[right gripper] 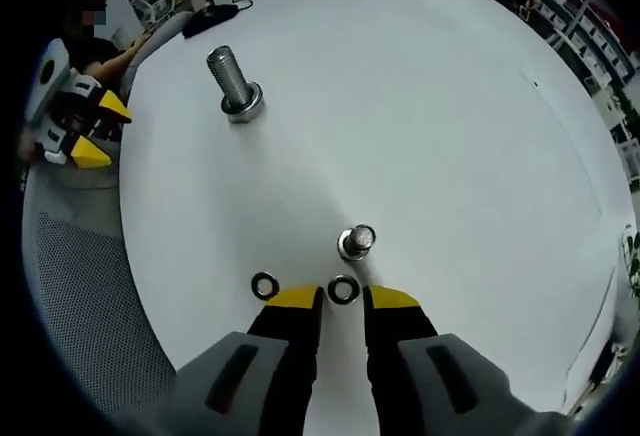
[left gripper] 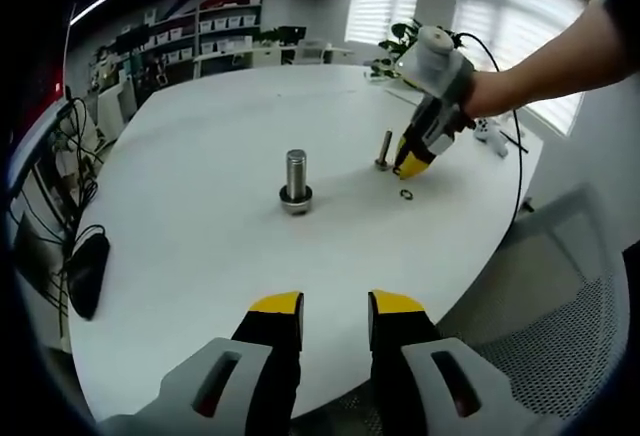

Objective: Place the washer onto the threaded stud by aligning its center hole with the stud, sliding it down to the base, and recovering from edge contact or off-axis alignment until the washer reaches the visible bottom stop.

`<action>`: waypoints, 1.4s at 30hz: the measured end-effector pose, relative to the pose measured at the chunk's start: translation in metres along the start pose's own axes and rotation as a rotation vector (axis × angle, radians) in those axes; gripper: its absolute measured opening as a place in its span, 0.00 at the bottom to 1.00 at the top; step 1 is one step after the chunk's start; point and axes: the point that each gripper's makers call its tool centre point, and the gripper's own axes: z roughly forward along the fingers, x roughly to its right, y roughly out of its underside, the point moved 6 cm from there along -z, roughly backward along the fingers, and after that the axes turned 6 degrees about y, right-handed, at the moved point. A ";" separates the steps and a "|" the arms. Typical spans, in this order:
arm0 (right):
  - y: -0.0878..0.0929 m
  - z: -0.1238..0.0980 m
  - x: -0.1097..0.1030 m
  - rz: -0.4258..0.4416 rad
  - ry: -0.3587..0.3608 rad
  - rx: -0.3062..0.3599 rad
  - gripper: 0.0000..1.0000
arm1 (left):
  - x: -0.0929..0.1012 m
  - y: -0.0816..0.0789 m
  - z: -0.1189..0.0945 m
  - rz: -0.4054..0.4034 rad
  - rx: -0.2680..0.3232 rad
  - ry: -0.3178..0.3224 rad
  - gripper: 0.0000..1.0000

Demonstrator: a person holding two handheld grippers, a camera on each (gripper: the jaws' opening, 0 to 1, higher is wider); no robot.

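We see the right gripper (right gripper: 341, 298), jaws narrowly apart, a washer (right gripper: 343, 290) at its tips; small stud (right gripper: 356, 242) at 12 o'clock, second washer (right gripper: 265, 285) at 9; left gripper (left gripper: 335, 308) parted, holding nothing

White table (right gripper: 420, 106), silver steel studs – large (right gripper: 233, 83) and small (right gripper: 356, 242), dark washers (right gripper: 343, 290), yellow-tipped grey grippers (right gripper: 340, 301), grey mesh chair (right gripper: 80, 296).
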 end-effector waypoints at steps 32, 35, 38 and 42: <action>0.015 -0.006 -0.008 -0.064 -0.007 -0.073 0.17 | -0.002 -0.003 -0.001 0.006 0.025 -0.009 0.23; 0.014 -0.006 -0.008 -0.061 -0.006 -0.090 0.17 | -0.002 -0.003 -0.002 0.002 0.027 -0.013 0.23; 0.015 -0.007 -0.009 -0.065 0.000 -0.087 0.17 | -0.002 -0.003 -0.002 0.006 0.021 -0.015 0.23; 0.017 -0.007 -0.008 -0.051 -0.003 -0.061 0.17 | -0.002 -0.002 -0.001 0.019 0.007 -0.019 0.23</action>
